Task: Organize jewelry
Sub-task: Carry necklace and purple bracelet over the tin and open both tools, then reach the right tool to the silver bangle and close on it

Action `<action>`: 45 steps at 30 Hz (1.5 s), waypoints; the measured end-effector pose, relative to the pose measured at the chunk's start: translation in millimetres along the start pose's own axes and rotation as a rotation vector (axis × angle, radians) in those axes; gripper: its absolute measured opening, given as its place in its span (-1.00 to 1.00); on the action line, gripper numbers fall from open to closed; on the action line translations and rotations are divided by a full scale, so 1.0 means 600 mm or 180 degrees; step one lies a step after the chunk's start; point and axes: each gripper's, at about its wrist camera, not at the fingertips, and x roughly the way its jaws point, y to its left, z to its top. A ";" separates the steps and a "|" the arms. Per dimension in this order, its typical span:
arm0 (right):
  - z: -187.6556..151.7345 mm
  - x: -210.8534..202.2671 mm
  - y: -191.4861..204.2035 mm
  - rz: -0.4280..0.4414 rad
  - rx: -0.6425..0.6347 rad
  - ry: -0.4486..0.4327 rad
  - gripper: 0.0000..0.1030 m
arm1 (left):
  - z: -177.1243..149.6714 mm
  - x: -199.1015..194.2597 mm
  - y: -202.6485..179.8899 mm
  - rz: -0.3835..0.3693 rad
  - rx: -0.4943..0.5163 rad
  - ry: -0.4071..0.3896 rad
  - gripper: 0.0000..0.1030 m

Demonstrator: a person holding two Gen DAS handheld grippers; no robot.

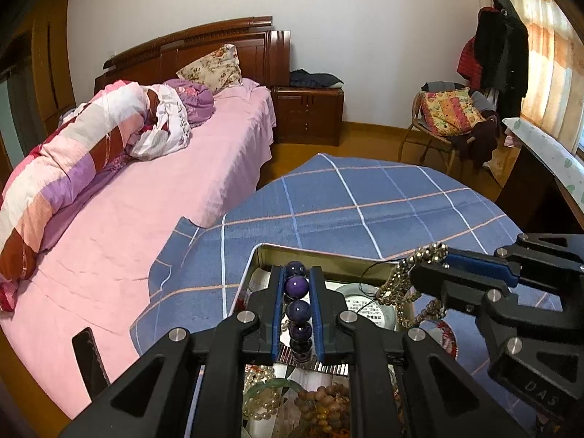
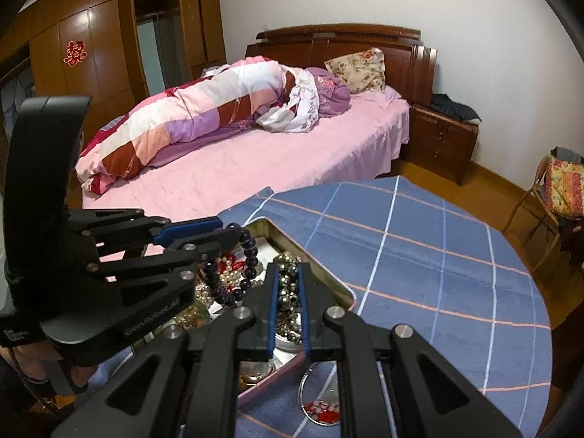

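A metal tin (image 1: 310, 250) holding several bead strands stands on the blue checked cloth. My left gripper (image 1: 296, 273) is shut on a purple bead bracelet (image 1: 297, 284) above the tin. It also shows in the right wrist view (image 2: 228, 231), with the bracelet (image 2: 250, 252) hanging from it. My right gripper (image 2: 288, 268) is shut on a gold-grey bead strand (image 2: 286, 292) over the tin (image 2: 339, 284). In the left wrist view the right gripper (image 1: 427, 261) holds that strand (image 1: 405, 281) just right of the left gripper. Pearl and brown beads (image 1: 321, 401) lie in the tin.
The table's blue checked cloth (image 2: 438, 255) stretches to the right and far side. A small round dish (image 2: 321, 407) with red pieces sits near the tin. A pink bed (image 1: 146, 200) lies left, a chair (image 1: 449, 120) and a wooden nightstand (image 1: 310, 113) beyond.
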 end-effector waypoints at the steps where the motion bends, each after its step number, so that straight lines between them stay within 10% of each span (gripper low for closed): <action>1: -0.001 0.006 0.000 0.0002 0.0000 0.0021 -0.76 | 0.000 0.003 0.000 0.0004 -0.0005 0.0012 -0.75; 26: -0.031 0.067 -0.010 0.0025 0.0098 0.0298 -0.68 | -0.016 0.026 -0.003 0.0051 0.0081 0.0103 -0.72; 32: -0.039 0.045 -0.028 -0.0010 0.0228 0.0192 0.10 | -0.013 -0.006 0.002 0.0156 0.0022 -0.0139 0.32; 45: -0.107 0.012 -0.083 -0.0391 0.0547 0.0419 0.36 | -0.049 -0.044 -0.003 0.0347 -0.0226 -0.0201 0.33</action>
